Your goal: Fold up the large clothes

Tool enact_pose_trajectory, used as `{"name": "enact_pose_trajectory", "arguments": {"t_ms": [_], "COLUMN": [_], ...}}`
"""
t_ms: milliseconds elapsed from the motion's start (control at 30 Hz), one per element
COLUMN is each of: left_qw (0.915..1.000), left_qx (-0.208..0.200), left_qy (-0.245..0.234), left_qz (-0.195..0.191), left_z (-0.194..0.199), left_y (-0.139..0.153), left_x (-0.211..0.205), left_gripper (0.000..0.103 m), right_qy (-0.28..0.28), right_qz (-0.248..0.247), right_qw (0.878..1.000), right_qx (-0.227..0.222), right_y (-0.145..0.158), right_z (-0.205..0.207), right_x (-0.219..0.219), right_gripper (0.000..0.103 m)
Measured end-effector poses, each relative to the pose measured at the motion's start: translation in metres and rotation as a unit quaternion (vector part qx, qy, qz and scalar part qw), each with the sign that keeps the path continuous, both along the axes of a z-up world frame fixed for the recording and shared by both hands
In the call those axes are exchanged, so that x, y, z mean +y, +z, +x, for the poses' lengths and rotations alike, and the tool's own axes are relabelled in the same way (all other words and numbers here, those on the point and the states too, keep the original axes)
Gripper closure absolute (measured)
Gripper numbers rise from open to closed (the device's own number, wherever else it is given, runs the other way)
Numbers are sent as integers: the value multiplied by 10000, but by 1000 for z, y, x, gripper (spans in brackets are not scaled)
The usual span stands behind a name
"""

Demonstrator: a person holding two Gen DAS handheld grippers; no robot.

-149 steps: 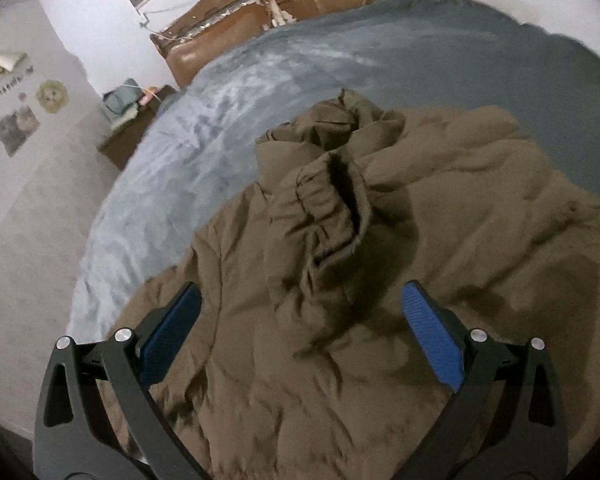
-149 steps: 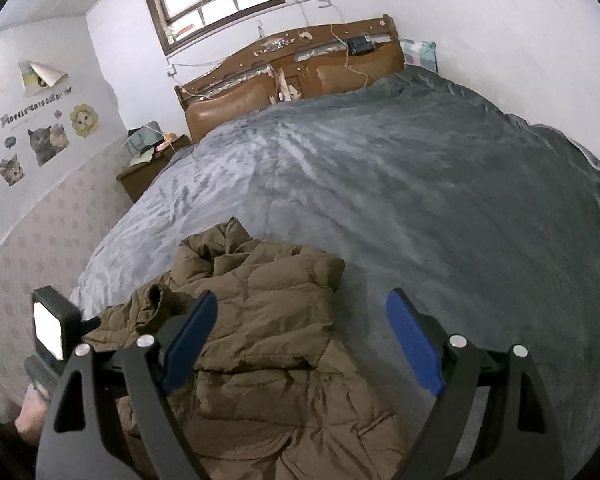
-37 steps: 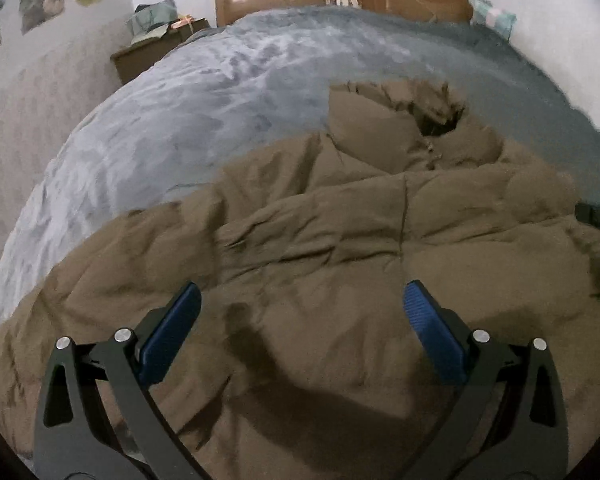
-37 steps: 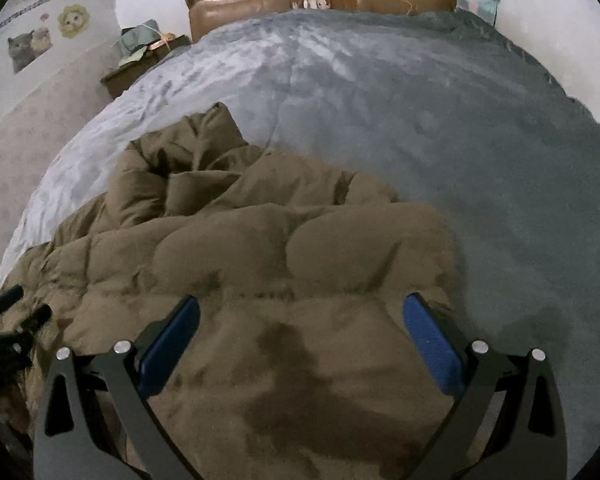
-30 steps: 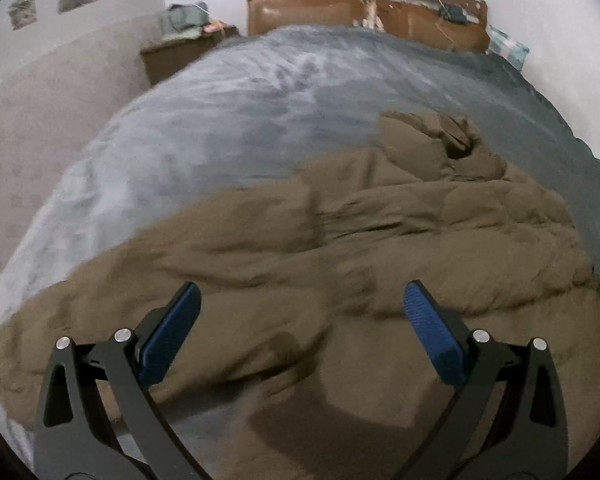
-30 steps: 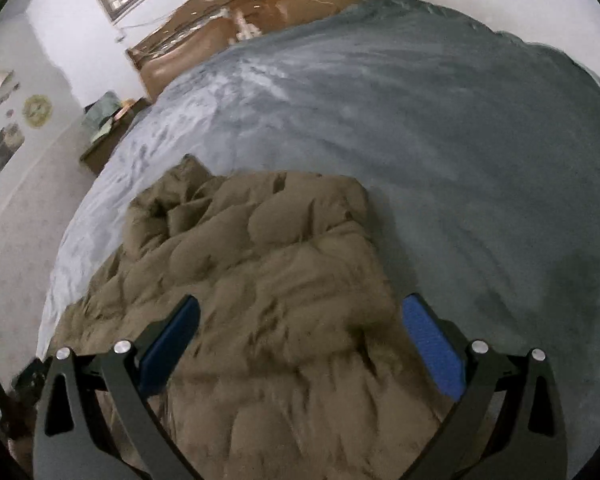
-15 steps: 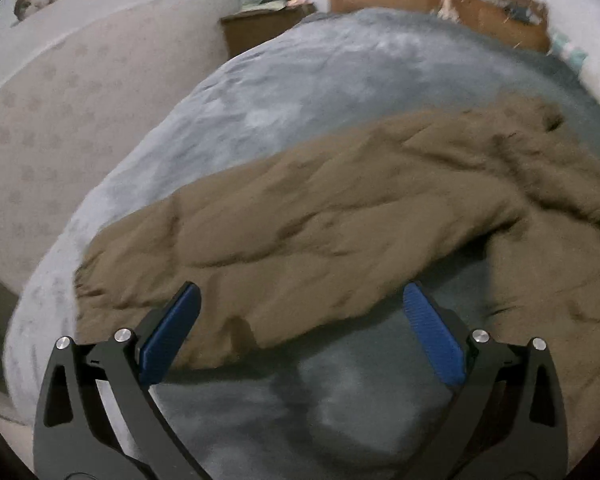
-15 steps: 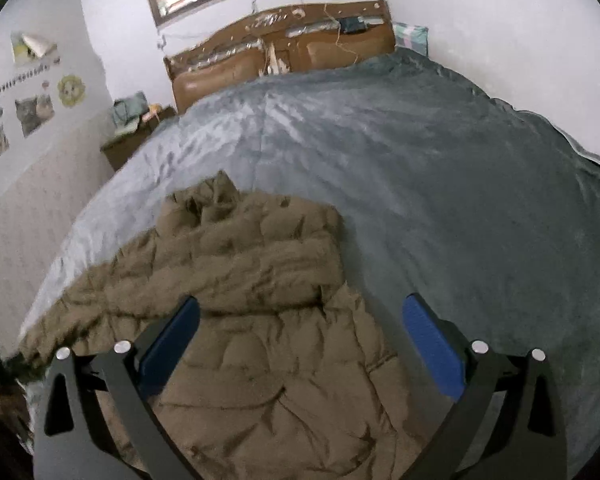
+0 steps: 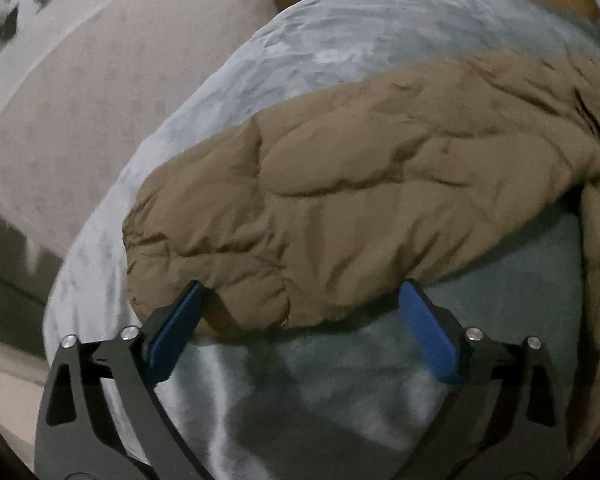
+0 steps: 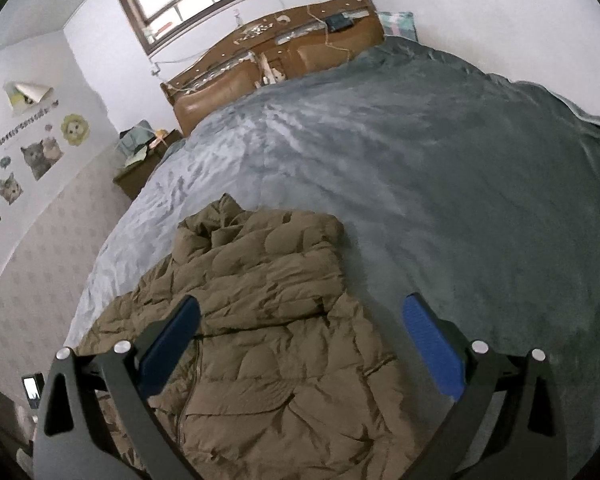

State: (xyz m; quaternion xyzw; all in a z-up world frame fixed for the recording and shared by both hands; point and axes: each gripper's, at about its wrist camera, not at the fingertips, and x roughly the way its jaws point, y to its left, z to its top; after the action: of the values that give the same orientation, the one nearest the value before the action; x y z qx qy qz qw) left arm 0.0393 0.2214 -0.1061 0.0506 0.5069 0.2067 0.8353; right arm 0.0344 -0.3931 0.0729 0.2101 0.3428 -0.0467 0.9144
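Both grippers hang spread and empty, the left gripper (image 9: 300, 316) at the brown jacket (image 9: 380, 184)'s sleeve end (image 9: 204, 264) at 6 o'clock, and a shallow pinch risks slipping off the puffy fabric.

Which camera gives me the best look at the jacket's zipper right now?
The right wrist view: the zipper runs down the brown jacket between the open right gripper. The left wrist view shows only a quilted sleeve ahead of the open left gripper, no zipper.
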Motion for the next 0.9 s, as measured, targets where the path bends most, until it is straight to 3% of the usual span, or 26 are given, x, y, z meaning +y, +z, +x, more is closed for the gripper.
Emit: {"name": "enact_pose_trajectory", "arguments": {"t_ms": [100,233,267,333,367,400,467,600,733,900], "left_qw": [9985,9968,9969,9979,9985,9989,9999,9990,9921,9734], "left_qx": [104,303,317,326,289,247,10,-402,-1216,-1949], "left_qy": [-335,-403,-360,-221,-91,-20,79,149,203,-119], "left_qz": [431,621,619,512,454,386,105,-87,-209,-1195], "left_z": [4,10,11,14,15,13,12,12,29,61], "left_y": [-4,-12,-13,-12,-9,-7,2,22,68,113], "left_x": [-14,-13,-10,-1,6,11,18,18,5,-36], "left_gripper": [8,8,13,35,54,64,75,94,97,98], "right_qy": [-84,-148,-179,-173,-174,-173,-179,-198,-264,-273], "right_qz": [155,387,398,379,380,392,413,403,450,550], "right_qw": [9998,9990,9990,9991,9990,9990,9989,9989,9985,9980], "right_qx": [79,148,131,126,129,136,142,127,162,149], "right_y": [-5,-10,-10,-10,-10,-11,-11,-10,-15,-22], "right_z": [1,2,2,3,3,3,4,3,5,4], "right_x": [-6,-12,-12,-12,-12,-12,-12,-12,-15,-17], "right_gripper": [2,2,2,2,2,2,2,2,2,2]}}
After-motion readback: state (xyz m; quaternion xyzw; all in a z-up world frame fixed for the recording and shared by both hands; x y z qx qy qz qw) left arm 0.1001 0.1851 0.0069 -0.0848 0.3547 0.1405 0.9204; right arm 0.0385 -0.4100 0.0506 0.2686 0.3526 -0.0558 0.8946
